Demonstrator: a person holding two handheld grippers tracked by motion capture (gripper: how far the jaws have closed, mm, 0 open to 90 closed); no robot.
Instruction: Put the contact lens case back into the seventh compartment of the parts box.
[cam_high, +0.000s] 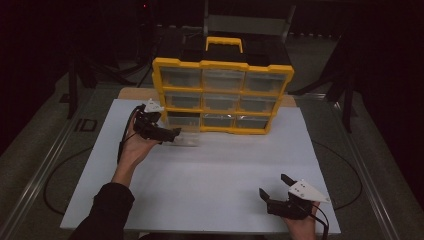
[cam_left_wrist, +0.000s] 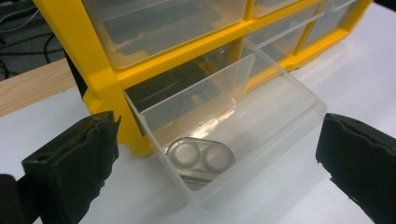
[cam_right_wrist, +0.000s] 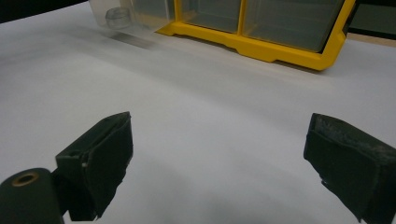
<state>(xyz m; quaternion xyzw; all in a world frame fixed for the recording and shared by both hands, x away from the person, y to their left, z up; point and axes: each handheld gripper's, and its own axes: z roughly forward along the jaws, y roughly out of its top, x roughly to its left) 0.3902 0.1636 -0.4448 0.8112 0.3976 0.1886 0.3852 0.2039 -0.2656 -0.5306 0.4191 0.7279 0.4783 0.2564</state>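
Note:
A yellow organiser (cam_high: 223, 95) with clear drawers stands at the back of the white board. Its bottom-left drawer (cam_left_wrist: 233, 135) is pulled out and holds a clear twin-cup lens case (cam_left_wrist: 200, 156). My left gripper (cam_high: 169, 136) hovers open at this drawer (cam_high: 184, 137), its jaws spread to either side of the drawer front and not touching it. My right gripper (cam_high: 272, 186) rests open near the front right of the board, nothing between its jaws. From the right gripper view, the organiser (cam_right_wrist: 261, 28) and the drawn drawer (cam_right_wrist: 116, 18) lie far ahead.
The white board (cam_high: 210, 175) lies on a dark table. A strip of wood (cam_left_wrist: 32, 86) shows behind the board. A black and yellow case (cam_high: 225, 47) sits on top of the organiser. Dark stands flank the table.

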